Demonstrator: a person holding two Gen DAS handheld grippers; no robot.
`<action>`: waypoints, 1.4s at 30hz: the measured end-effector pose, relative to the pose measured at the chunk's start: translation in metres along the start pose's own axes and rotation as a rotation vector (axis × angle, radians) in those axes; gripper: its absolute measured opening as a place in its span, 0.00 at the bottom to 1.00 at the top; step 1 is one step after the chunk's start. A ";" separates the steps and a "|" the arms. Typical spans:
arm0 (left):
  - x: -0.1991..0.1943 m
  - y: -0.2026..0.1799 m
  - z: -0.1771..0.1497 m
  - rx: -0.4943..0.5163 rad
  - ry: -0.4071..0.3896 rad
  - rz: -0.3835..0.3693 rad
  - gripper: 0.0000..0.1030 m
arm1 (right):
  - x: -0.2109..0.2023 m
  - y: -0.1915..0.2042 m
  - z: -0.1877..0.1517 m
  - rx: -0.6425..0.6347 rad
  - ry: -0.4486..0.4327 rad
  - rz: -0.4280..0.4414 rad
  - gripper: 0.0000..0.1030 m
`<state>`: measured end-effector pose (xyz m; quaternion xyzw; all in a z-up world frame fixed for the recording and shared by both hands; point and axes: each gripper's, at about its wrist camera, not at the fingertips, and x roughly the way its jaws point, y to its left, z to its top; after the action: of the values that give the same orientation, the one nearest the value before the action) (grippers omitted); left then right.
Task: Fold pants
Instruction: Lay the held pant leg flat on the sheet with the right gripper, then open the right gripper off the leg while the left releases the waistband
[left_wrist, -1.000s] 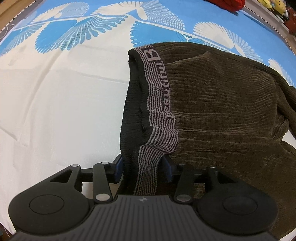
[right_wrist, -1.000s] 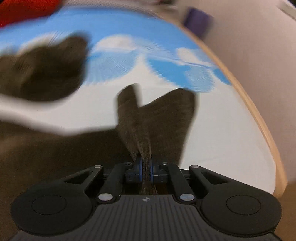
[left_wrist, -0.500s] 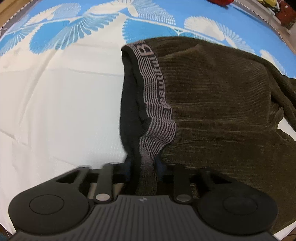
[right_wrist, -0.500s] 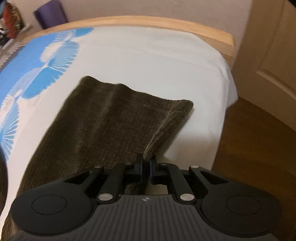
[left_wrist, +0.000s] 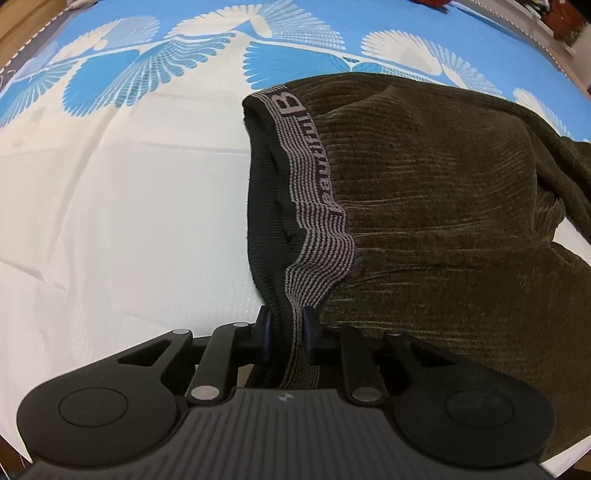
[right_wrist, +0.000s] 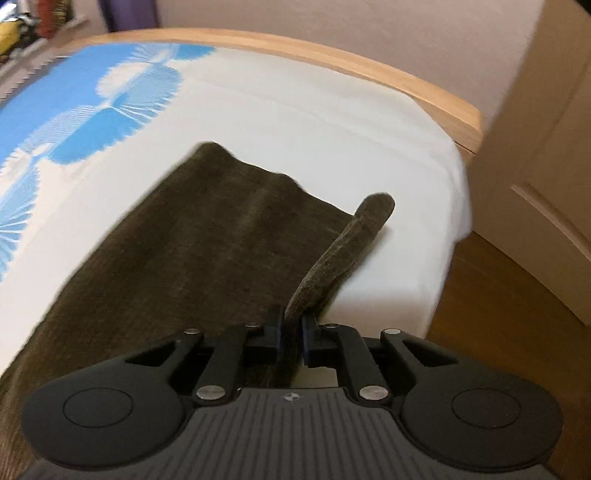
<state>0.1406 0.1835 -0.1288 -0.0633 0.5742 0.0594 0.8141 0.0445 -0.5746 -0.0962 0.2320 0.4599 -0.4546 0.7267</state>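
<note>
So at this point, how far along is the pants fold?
Early. The brown pants lie spread on the bed sheet, with no finished fold visible. In hand: the left gripper is closing on the striped waistband, while the right gripper pinches the leg hem near the wooden bed edge. Every fold remains to be done.

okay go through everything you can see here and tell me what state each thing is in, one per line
Pants: spread flat on the bed, not yet folded.
Waistband: bunched, lower end pulled up between the pads.
Leg hem: corner lifted off the bed.
Left gripper: jaws closing, pads pressing on the waistband.
Right gripper: shut on the leg hem.
Bed sheet: lying flat, slightly creased.
</note>
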 end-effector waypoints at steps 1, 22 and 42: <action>-0.002 -0.001 0.000 0.004 -0.002 0.005 0.18 | 0.003 -0.004 0.001 0.031 0.017 0.001 0.07; -0.037 -0.023 0.012 0.001 -0.239 0.202 0.48 | -0.074 0.019 0.004 0.001 -0.361 0.020 0.43; -0.041 -0.126 0.030 0.152 -0.470 0.028 0.49 | -0.111 0.195 -0.043 -0.414 -0.385 0.484 0.43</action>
<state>0.1756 0.0637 -0.0758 0.0217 0.3725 0.0403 0.9269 0.1770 -0.3986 -0.0347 0.0921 0.3288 -0.2023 0.9179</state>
